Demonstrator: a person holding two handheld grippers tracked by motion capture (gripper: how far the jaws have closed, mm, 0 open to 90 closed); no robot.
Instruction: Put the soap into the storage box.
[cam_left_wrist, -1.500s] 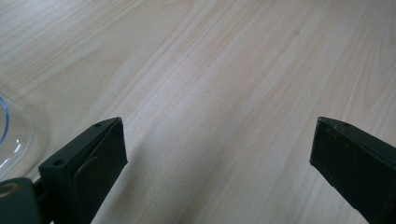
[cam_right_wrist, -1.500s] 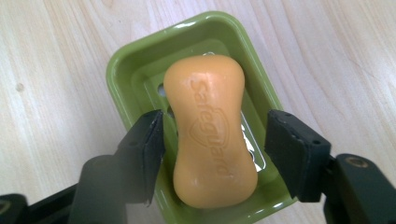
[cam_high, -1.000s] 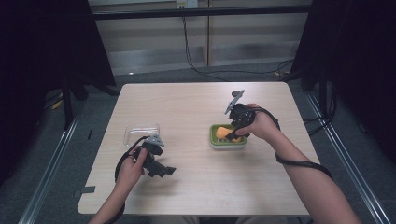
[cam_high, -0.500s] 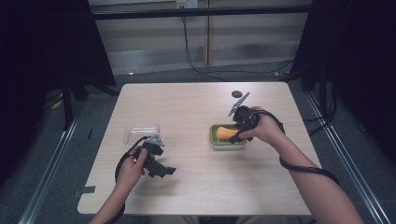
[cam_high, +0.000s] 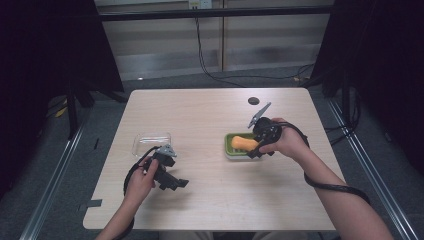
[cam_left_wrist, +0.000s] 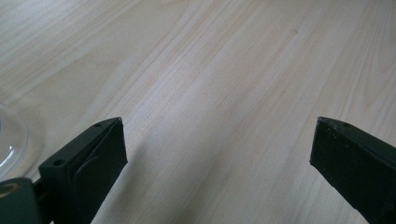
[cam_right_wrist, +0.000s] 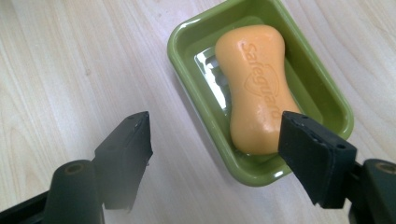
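An orange soap bar lies in a green soap dish, seen too in the high view as the soap bar in the dish right of the table's middle. My right gripper hovers over the dish's near corner. Its jaws have just been opening and stand apart, pressing on nothing, with the soap's near end beside the right jaw. From above, the right gripper sits at the dish's right edge. My left gripper is open wide over bare wood, and the left gripper rests at the table's near left.
A clear plastic lid or tray lies just beyond the left hand; its rim shows in the left gripper view. A small dark disc sits on the light wooden table at the far side. Dark frames and cables surround it.
The right gripper has drawn slightly toward the near side at the dish and its jaws stand wider. The left hand and gripper have stayed put.
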